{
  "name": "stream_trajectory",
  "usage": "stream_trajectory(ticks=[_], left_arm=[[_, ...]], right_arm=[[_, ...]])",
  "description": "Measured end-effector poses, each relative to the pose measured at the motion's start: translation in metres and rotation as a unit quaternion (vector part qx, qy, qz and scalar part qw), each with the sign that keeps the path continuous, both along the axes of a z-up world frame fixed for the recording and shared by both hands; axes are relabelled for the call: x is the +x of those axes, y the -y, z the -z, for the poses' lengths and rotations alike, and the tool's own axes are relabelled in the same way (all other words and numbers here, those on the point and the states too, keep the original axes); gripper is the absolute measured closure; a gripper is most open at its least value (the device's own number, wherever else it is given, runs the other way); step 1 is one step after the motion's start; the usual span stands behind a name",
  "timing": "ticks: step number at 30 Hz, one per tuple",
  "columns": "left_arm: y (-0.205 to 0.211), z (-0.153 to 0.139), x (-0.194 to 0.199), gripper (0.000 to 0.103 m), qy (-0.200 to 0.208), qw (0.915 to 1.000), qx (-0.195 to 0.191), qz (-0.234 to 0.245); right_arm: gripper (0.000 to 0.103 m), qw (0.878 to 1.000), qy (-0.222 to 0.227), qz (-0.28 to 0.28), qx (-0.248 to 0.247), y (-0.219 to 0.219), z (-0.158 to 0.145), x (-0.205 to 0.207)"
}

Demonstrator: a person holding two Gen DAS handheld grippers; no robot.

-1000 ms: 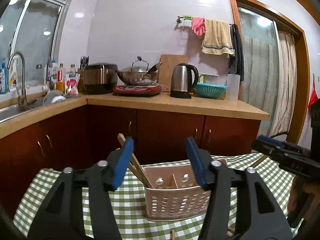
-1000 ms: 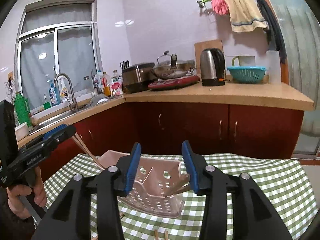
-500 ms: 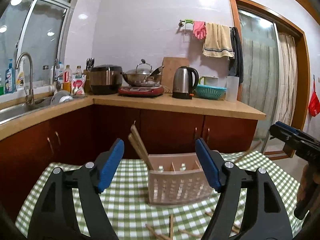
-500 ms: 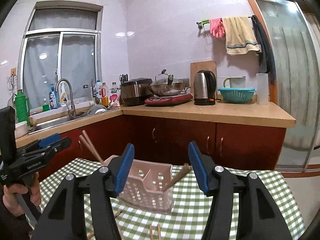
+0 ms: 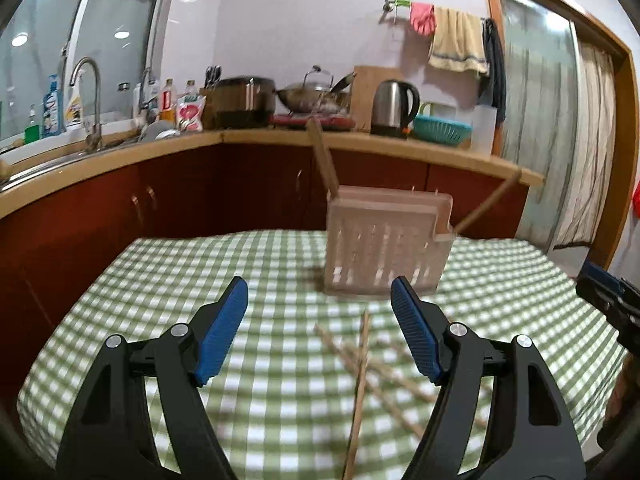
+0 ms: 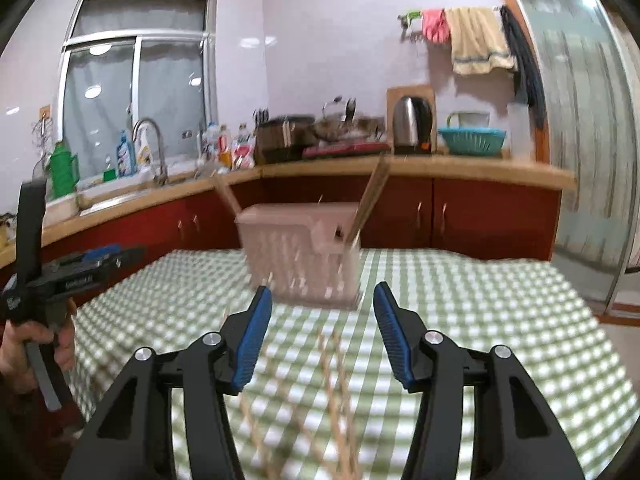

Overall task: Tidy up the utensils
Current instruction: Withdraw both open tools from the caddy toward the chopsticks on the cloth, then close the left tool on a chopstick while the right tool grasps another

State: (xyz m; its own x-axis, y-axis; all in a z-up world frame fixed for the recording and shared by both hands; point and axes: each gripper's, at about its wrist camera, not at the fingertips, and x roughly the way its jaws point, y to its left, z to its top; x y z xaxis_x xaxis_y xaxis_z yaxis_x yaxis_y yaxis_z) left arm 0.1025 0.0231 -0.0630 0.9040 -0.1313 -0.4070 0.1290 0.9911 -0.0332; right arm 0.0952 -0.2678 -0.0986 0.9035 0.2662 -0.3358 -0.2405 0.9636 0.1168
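- A pink slotted utensil caddy (image 5: 386,244) stands upright on the green checked tablecloth (image 5: 160,280), centre right in the left wrist view; a few chopsticks already lean out of it, likely sorted.
- Loose chopsticks (image 5: 362,368) lie crossed on the cloth at lower centre, just in front of the caddy, probably waiting to be gathered.
- The left gripper (image 5: 320,332) is spread wide with nothing between its blue pads, seemingly ready for a chopstick.
- The right gripper (image 6: 322,338), lower centre of its own view, is narrowing its jaws on empty air above blurred chopsticks.
- Behind, a counter (image 5: 400,150) holds a kettle (image 5: 394,108), a wok and a teal basket (image 5: 442,130); nothing blocks the reach.
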Motion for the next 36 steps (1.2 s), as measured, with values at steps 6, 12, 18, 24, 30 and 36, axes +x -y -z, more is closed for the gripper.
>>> stream_trajectory(ticks=[6, 12, 18, 24, 30, 36], left_arm=[[-0.001, 0.034, -0.023, 0.033, -0.043, 0.9990, 0.010, 0.000], [0.001, 0.065, -0.034, 0.038, -0.083, 0.9965, 0.007, 0.001], [0.006, 0.093, -0.036, 0.045, -0.120, 0.9927, 0.007, 0.007], [0.008, 0.109, -0.030, 0.051, -0.139, 0.9901, 0.018, 0.008], [0.008, 0.118, -0.028, 0.058, -0.151, 0.9882, 0.025, 0.008], [0.010, 0.119, -0.028, 0.063, -0.149, 0.9883, 0.029, 0.018]], right_arm=[[0.063, 0.998, -0.044, -0.033, 0.003, -0.008, 0.044, -0.019], [0.067, 0.997, -0.070, -0.031, 0.005, -0.008, 0.073, -0.028], [0.071, 0.996, -0.094, -0.008, 0.000, 0.003, 0.093, -0.033], [0.073, 0.995, -0.099, 0.017, 0.009, 0.017, 0.097, -0.035], [0.078, 0.992, -0.116, 0.039, 0.010, 0.029, 0.104, -0.034], [0.079, 0.992, -0.119, 0.036, 0.002, 0.028, 0.105, -0.036]])
